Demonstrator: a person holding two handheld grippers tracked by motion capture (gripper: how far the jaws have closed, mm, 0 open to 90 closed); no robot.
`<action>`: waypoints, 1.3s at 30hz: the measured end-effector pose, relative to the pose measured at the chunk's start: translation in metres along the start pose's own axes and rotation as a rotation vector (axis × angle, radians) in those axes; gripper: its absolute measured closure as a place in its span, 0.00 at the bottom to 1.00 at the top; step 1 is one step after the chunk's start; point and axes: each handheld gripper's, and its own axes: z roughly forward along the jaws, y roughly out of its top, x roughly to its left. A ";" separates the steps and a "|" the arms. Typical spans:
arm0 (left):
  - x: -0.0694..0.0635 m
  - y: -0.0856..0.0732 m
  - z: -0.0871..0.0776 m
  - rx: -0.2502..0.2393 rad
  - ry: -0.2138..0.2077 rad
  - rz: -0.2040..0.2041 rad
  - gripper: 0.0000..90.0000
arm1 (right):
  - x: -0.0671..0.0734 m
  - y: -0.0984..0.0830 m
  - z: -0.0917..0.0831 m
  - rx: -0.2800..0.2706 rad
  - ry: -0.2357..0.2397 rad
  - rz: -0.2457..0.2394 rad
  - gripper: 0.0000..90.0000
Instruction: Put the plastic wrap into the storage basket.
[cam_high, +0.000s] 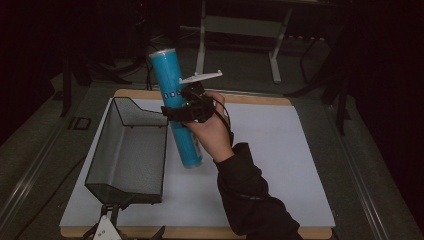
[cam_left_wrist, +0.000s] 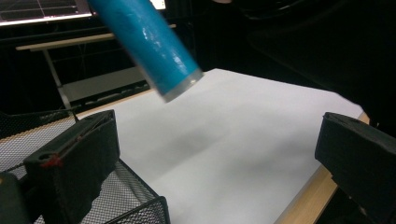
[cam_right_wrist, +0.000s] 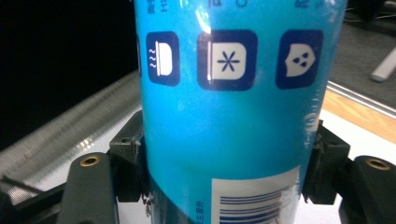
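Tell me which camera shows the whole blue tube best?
The high view: the blue tube shows end to end, tilted in the right gripper. The right gripper view shows its clamped middle; the left gripper view, its lower end.

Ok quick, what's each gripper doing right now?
Left gripper: open, nothing between its jaws, beside the wire basket.
Right gripper: shut on the blue tube, held tilted above the table.

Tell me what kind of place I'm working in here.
Probably a lab or workshop test bench, not a home: a white work board on a wooden table, metal stand legs in the dark behind, and a monitor at the back. The right claw holds a blue tube beside a mesh basket.
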 end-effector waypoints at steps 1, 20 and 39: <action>0.000 0.000 0.000 0.000 0.001 0.002 0.00 | 0.000 0.000 0.000 0.000 0.000 0.000 0.35; 0.001 -0.002 -0.002 0.004 0.026 0.030 0.00 | 0.023 0.000 0.068 -0.056 0.096 0.196 0.35; -0.001 -0.003 -0.003 -0.012 0.010 0.042 0.00 | 0.021 -0.046 0.125 0.077 0.163 0.369 0.36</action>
